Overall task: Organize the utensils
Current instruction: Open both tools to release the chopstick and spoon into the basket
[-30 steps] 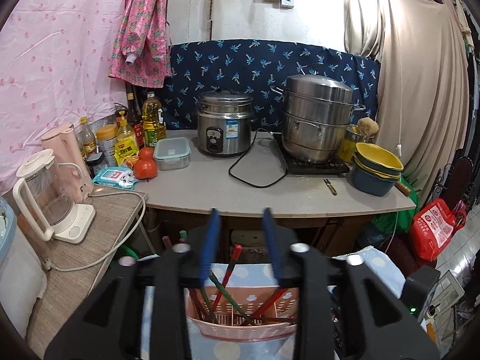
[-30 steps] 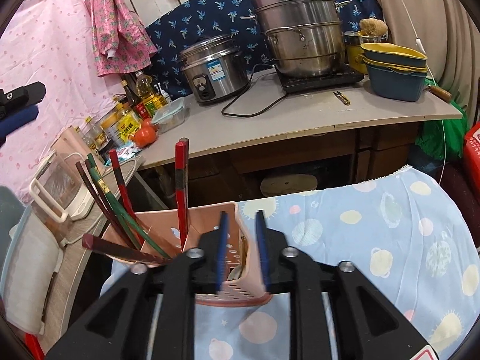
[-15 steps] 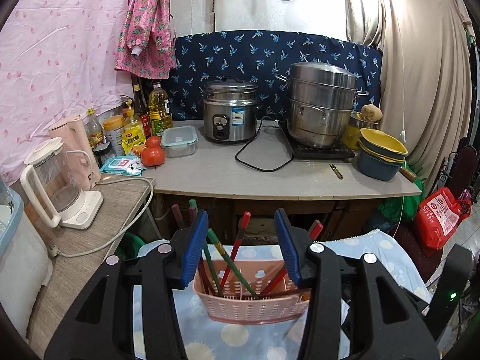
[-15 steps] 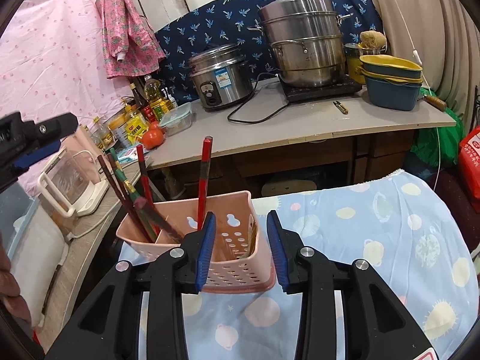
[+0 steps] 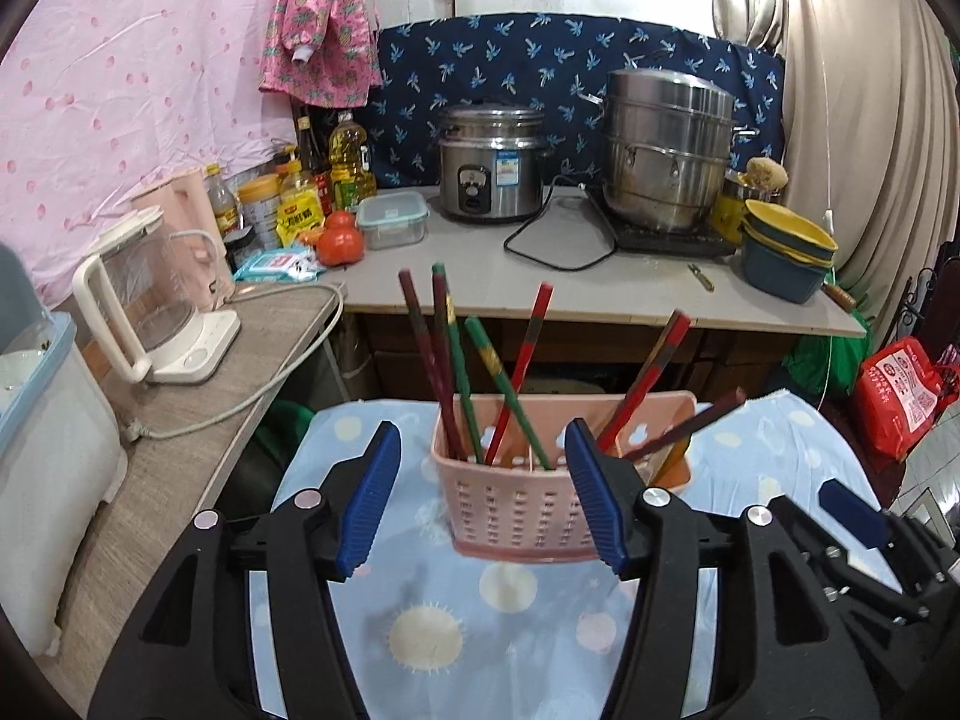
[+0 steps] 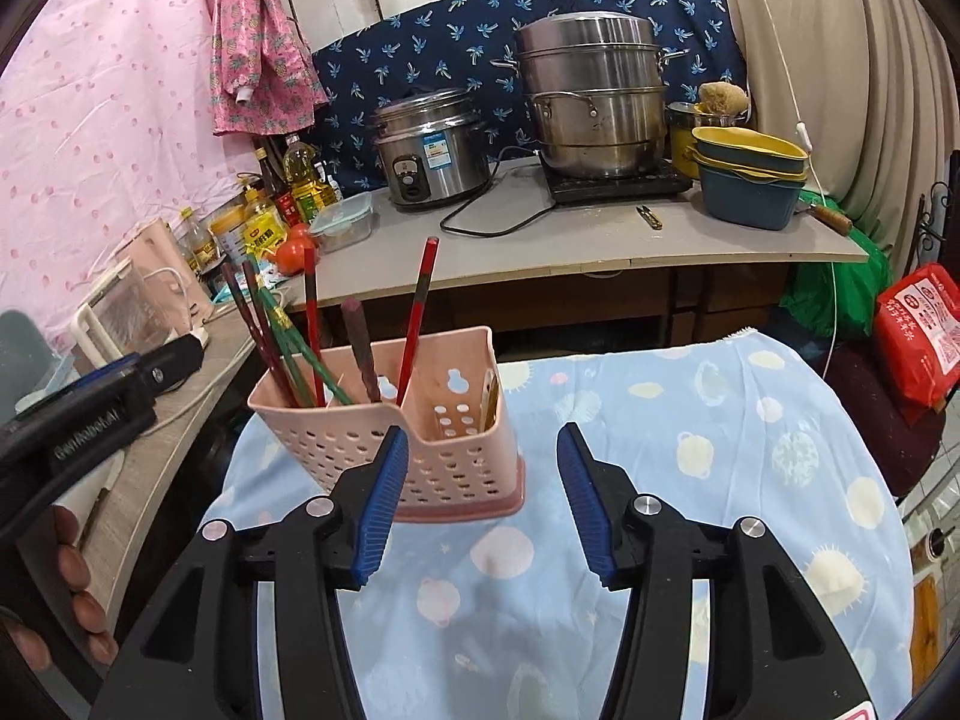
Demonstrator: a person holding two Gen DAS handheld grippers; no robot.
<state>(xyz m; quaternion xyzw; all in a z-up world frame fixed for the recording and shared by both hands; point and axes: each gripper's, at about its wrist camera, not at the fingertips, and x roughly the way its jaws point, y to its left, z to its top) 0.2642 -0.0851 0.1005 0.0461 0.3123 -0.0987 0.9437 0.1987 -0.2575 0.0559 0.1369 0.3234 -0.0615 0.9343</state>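
A pink perforated utensil basket point(image 5: 516, 510) stands on a table under a light blue patterned cloth point(image 5: 432, 630). Several red, green and dark chopsticks point(image 5: 510, 384) lean in it. In the right wrist view they fill the left compartment of the basket point(image 6: 360, 438), and a pale wooden utensil point(image 6: 492, 396) stands in the right one. My left gripper point(image 5: 481, 429) faces the basket from just short of it, jaws opening, nothing pressed between them. My right gripper point(image 6: 483, 433) hovers at the basket's right front corner, jaws opening too and holding nothing.
Behind the table runs a counter point(image 5: 600, 294) with a rice cooker point(image 5: 489, 162), a steamer pot point(image 5: 666, 150) and stacked bowls point(image 5: 786, 252). A kettle point(image 5: 150, 312) stands on a side table at left. A red bag point(image 5: 900, 396) sits on the floor at right.
Both pairs of jaws have spread wider. The left gripper has sunk, so more of the basket and cloth shows. The right gripper has drawn back and to the right of the basket.
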